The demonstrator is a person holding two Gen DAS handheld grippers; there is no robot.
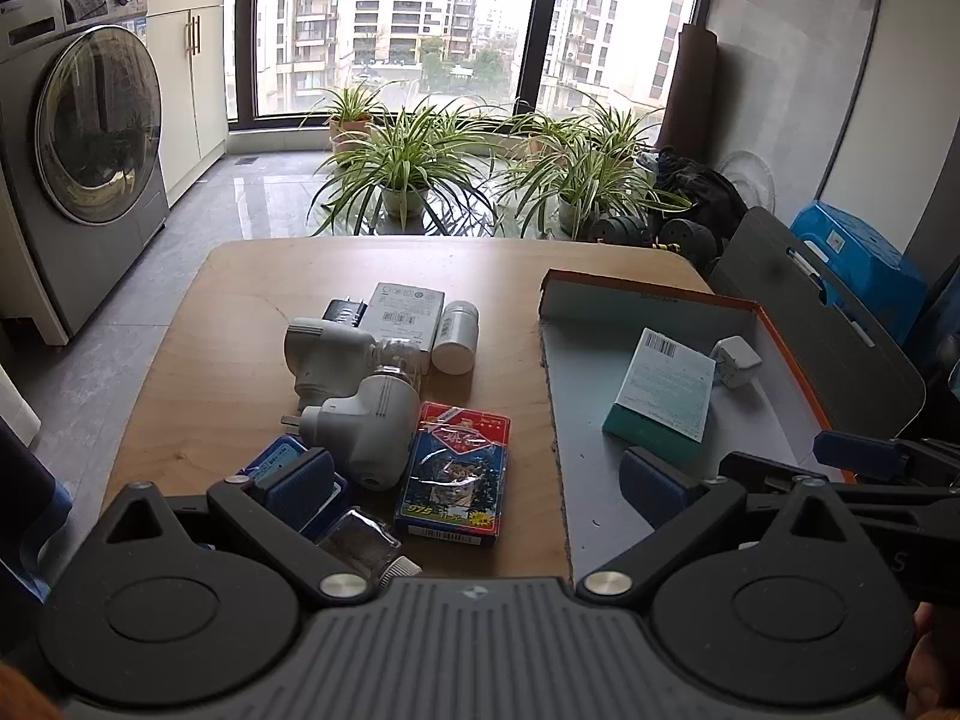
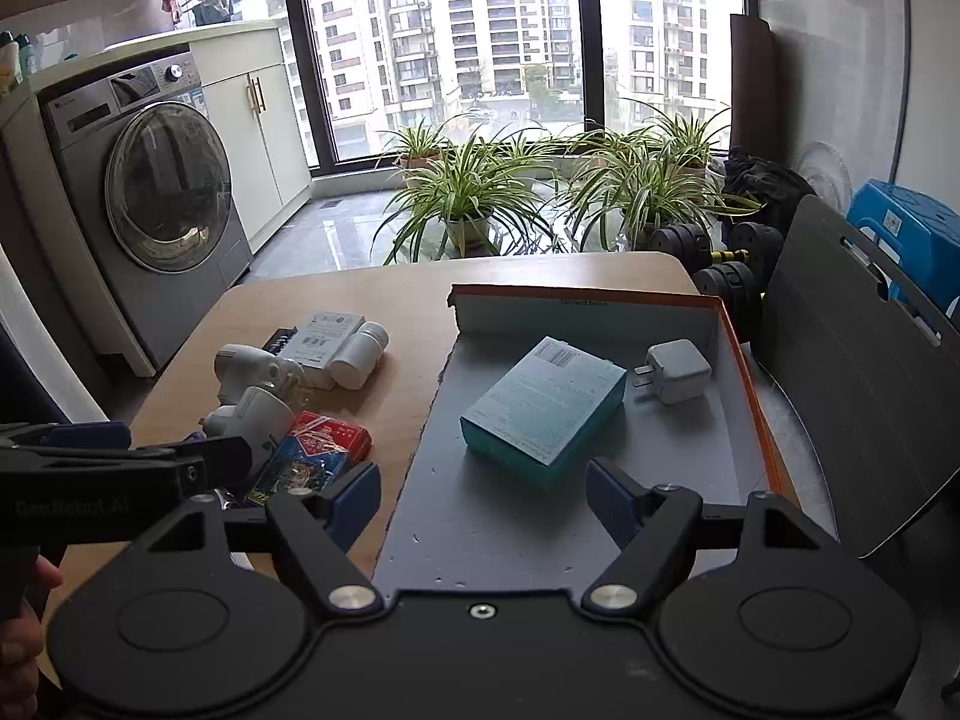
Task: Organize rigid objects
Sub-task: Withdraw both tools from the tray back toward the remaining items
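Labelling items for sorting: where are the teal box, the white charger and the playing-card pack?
teal box [image 2: 543,408]: right wrist view, middle of its top face.
white charger [image 2: 678,372]: right wrist view, centre of its body.
playing-card pack [image 1: 456,474]: left wrist view, middle of its printed front.

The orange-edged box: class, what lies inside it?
Inside the box lie a teal carton and a white charger. Whatever is beneath the carton is covered, and the right gripper hides the near floor.

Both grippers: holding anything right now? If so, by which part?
Nothing is held. The left gripper is open above the card pack, and the right gripper is open over the tray, near the teal box.
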